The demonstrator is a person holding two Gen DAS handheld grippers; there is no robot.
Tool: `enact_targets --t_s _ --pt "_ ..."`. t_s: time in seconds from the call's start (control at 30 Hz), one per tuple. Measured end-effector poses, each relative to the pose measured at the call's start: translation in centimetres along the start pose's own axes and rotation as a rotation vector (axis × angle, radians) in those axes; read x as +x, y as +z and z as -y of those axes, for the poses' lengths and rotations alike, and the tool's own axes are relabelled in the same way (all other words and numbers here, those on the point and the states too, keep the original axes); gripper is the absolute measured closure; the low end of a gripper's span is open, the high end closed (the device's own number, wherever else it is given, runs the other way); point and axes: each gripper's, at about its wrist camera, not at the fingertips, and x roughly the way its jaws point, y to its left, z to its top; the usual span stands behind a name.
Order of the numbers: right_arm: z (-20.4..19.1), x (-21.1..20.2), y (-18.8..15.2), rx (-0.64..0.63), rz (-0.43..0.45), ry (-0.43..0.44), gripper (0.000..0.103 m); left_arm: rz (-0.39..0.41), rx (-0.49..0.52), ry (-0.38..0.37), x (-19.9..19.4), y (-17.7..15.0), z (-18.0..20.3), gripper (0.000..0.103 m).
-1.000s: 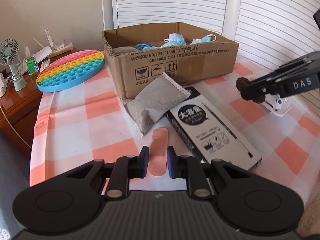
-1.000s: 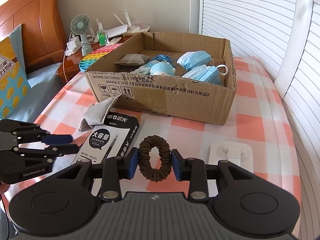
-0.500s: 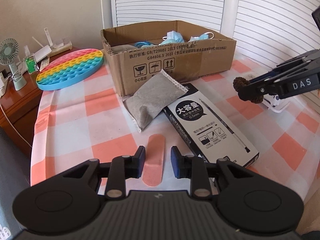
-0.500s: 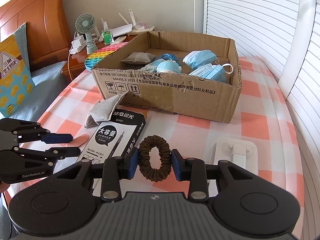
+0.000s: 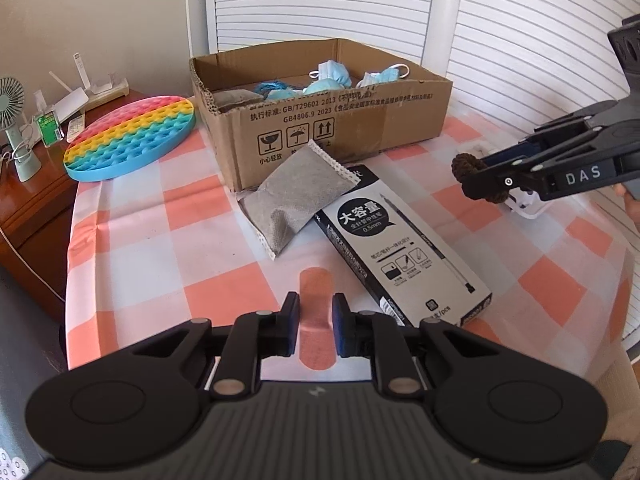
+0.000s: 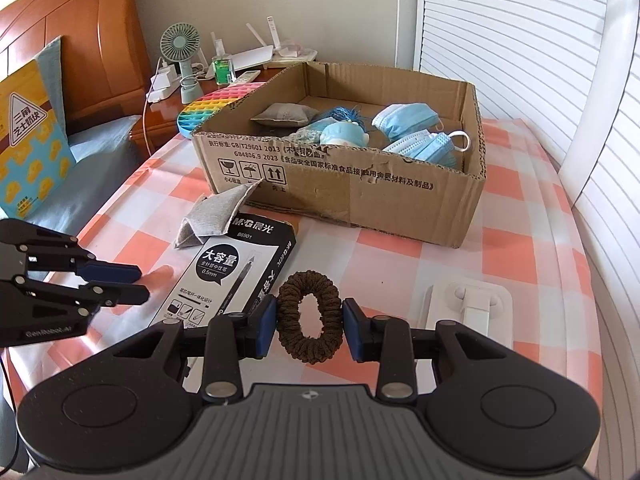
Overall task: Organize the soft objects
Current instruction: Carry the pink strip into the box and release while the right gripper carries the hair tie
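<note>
While masks and a pouch already lie in the cardboard box (image 6: 344, 196), the right gripper (image 6: 308, 322) clamps the brown scrunchie (image 6: 309, 320) above the table. Left gripper (image 5: 314, 322) has just closed on the pink strip (image 5: 316, 312) (looser half a second back). Grey pouch (image 5: 296, 204) remains outside.

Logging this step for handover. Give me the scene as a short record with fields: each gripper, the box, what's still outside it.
left gripper: jaws just closed onto pink adhesive plaster, which is low over the checked tablecloth
right gripper: shut on brown scrunchie, held above the table
cardboard box: open; holds blue face masks, grey pouch, blue-haired doll
outside box: second grey pouch leaning on the box front, pen box, rainbow pop-it, white plastic holder
</note>
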Motion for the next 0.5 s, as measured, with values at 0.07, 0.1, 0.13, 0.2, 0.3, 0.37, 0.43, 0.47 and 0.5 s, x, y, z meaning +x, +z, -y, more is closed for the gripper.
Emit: enact_targets --t_s 0.07,0.1,0.13,0.2,0.3,0.37,0.43,0.47,0.5 --pt "0.0 -0.3 0.0 -0.009 0.003 0.000 0.063 -0.010 0.001 -0.013 -0.7 0.4 -0.2 0.088" --pt "-0.1 -0.5 0.1 -0.016 0.004 0.001 0.063 -0.011 0.004 -0.016 -1.1 0.6 -0.3 0.088" --pt "-0.1 -0.7 0.1 -0.023 0.007 0.000 0.063 -0.010 0.008 -0.017 -1.4 0.8 -0.3 0.088" --pt "-0.2 -1.2 0.2 -0.038 0.012 -0.004 0.063 -0.006 0.014 -0.021 -2.2 1.4 -0.4 0.088" --pt "-0.3 -1.9 0.5 -0.054 0.023 0.003 0.063 0.013 0.015 -0.033 -3.3 2.6 -0.6 0.088" --pt "-0.4 -2.3 0.8 -0.067 0.033 0.005 0.063 0.035 0.014 -0.036 -3.8 3.8 -0.7 0.088" --pt "-0.5 -2.7 1.1 -0.079 0.043 0.005 0.063 0.063 0.016 -0.036 -4.2 5.3 -0.8 0.088" --pt "-0.5 -2.8 1.3 -0.083 0.049 0.007 0.063 0.078 0.020 -0.037 -4.3 6.1 -0.8 0.088" --pt "-0.5 -3.0 1.5 -0.087 0.055 0.008 0.063 0.093 0.027 -0.036 -4.3 7.0 -0.8 0.088"
